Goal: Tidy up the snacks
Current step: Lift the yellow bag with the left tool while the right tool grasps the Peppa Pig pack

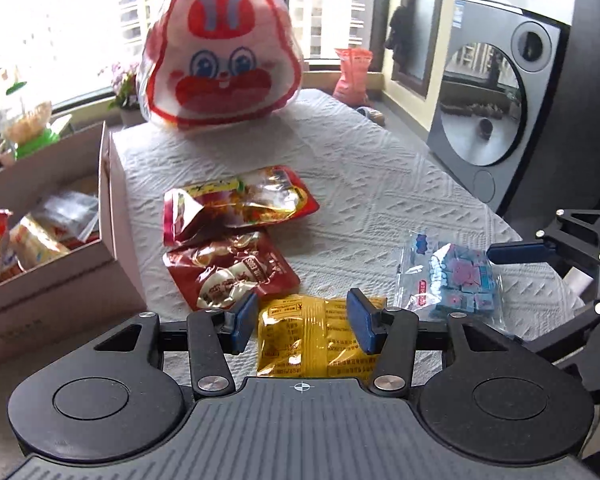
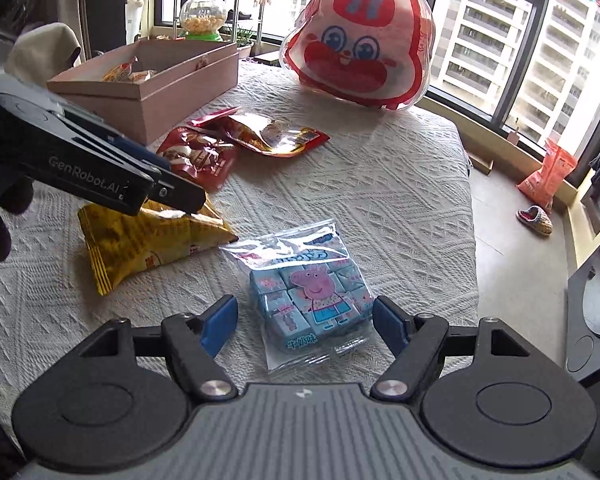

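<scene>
My left gripper (image 1: 302,322) is open, its blue pads on either side of a yellow snack packet (image 1: 316,336) lying on the white cloth; the packet (image 2: 140,240) also shows in the right wrist view under the left gripper's fingers (image 2: 172,192). My right gripper (image 2: 304,322) is open around a clear bag of blue Peppa Pig candies (image 2: 312,296), which also shows in the left wrist view (image 1: 456,276). Two red snack pouches (image 1: 228,268) (image 1: 240,204) lie beyond. A pink cardboard box (image 1: 112,240) with several snacks stands at the left.
A big red-and-white rabbit-face bag (image 1: 224,56) stands at the far end of the cloth-covered table (image 1: 360,160). A gumball-style jar (image 2: 202,16) stands behind the box. A grey appliance (image 1: 496,100) is off the table's right edge. A slipper (image 2: 536,218) lies on the floor.
</scene>
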A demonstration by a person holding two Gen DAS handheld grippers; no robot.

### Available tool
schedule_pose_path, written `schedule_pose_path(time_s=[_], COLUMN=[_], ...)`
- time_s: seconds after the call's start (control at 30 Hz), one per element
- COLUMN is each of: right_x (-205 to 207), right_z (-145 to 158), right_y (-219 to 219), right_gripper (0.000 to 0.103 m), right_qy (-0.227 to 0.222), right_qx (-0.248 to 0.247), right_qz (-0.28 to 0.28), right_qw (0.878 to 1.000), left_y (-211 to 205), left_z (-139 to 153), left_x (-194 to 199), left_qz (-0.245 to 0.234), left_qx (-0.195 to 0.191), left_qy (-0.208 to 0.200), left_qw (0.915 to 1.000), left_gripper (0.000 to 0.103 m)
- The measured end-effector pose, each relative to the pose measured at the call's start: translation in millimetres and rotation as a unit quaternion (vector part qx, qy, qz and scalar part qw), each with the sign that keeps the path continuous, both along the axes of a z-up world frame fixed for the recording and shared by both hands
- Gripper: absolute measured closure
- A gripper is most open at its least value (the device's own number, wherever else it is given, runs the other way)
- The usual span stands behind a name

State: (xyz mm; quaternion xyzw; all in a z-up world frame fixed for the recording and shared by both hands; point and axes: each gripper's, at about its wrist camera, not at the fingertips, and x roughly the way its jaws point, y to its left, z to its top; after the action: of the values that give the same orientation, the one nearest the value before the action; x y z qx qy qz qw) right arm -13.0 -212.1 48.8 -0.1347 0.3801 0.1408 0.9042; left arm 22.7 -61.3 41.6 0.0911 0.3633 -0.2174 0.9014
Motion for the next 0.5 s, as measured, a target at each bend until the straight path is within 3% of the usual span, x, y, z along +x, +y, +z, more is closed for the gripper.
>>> schedule_pose_path(time_s=[0.13,0.23,0.33,0.37,0.5], right_x=[-4,-3,2,1,-1], right_z=[-4,-10,-11,-11,-12], right_y=[-8,-16,-26,-29,-28], right_gripper=[0.022,0.014,0.012,0.012,0.012], right_qy=[-0.019,-0.025,-0.009,-0.007,-0.01], right_qx=[0.022,0.045,0.074,0.081,0.077], right_qz=[-0.006,-0.025,-0.036,-0.039,-0.039], right_qw=[1.0,0.998,0.997,0.996,0.996], left_y=[0,-13,-24,-25,-10], left_z=[8,1,-7,-7,-1], left_x=[-18,-27,-32,-32,-23], left_qz=[-0.078,-0.1,-0.117,-0.122,-0.09], left_qx=[-0.014,0.039,0.07,0.066,0.02], left_qy=[0.024,0.018,0.007,0.01,0.022], left_qw=[0.9965,0.994,0.9906,0.9902,0.9955], left_gripper=[0.048,0.047,0.035,0.03,0.034])
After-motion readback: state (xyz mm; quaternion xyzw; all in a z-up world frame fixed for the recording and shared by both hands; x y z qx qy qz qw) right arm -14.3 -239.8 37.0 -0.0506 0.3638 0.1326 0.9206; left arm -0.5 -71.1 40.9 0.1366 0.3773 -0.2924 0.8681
